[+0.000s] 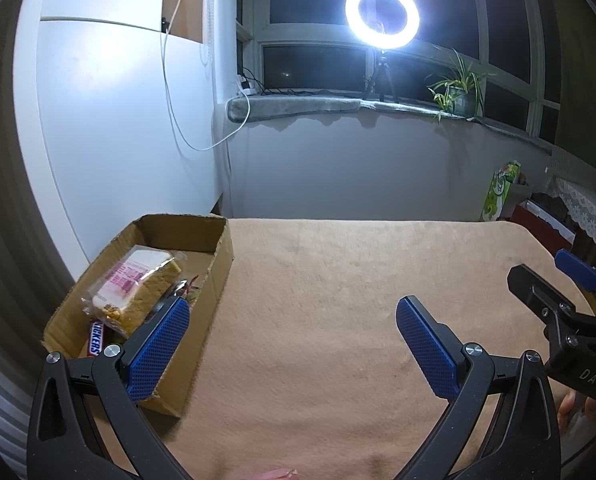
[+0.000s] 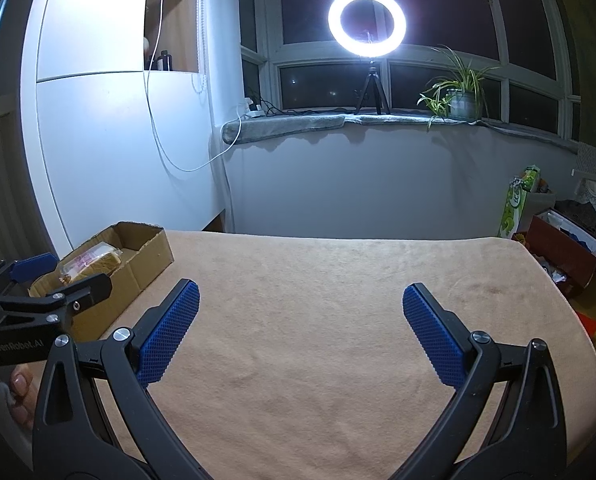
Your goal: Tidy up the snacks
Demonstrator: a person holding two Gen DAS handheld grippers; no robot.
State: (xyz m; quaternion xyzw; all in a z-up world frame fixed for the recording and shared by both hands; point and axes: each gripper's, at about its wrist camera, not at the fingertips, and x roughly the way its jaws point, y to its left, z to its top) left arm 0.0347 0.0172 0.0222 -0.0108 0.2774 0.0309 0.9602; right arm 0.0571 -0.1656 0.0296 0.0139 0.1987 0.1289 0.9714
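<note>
Both tools stood wide and empty. Ahead and to the left of the left gripper sat the cardboard box, holding the wrapped cake and Snickers bar. The right gripper hovered over bare tan cloth, suggesting sorting was done.

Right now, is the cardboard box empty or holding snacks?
Holding snacks: inside the cardboard box lie a wrapped cake slice and a Snickers bar.

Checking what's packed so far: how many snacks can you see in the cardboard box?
3, all inside the cardboard box: a wrapped sponge cake on top, a Snickers bar at the near end, and a red-wrapped item beside the cake. More may be hidden underneath.
</note>
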